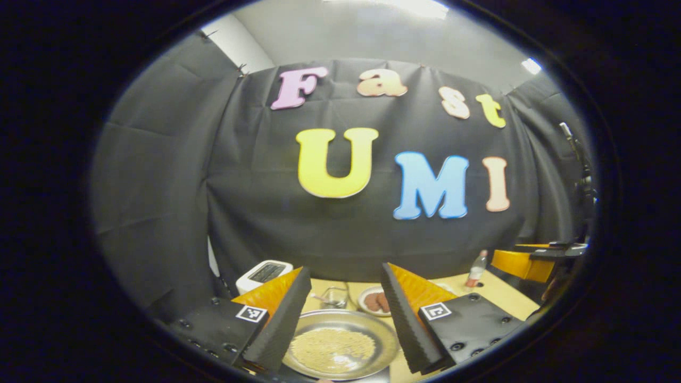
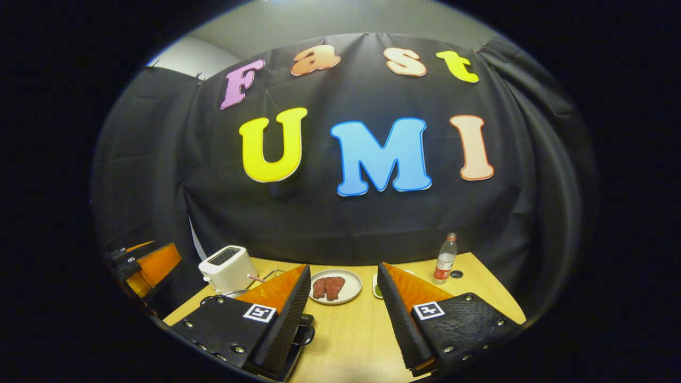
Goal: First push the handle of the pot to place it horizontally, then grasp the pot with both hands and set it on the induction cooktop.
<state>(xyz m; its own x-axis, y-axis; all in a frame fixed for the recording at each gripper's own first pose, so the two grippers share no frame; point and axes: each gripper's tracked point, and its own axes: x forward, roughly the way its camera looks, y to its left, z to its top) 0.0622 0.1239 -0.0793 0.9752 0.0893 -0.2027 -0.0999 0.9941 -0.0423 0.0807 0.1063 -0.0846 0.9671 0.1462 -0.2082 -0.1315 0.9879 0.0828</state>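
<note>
One pot (image 1: 340,343), holding pale grain, sat on the wooden table (image 2: 362,324) directly below and between the spread fingers of the left gripper (image 1: 340,314). The right gripper (image 2: 343,314) likewise stood with its jaws apart, gripping nothing, above the table. Farther back stood one toaster (image 2: 227,267), one plate of meat (image 2: 335,286) and one bottle (image 2: 445,258).

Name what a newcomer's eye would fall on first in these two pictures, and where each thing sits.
In the left gripper view, a shiny pan holding pale grains lies low between the open jaws. In the right gripper view, a plate of red meat sits mid-table, with a white toaster at the back left and a bottle at the back right.
</note>
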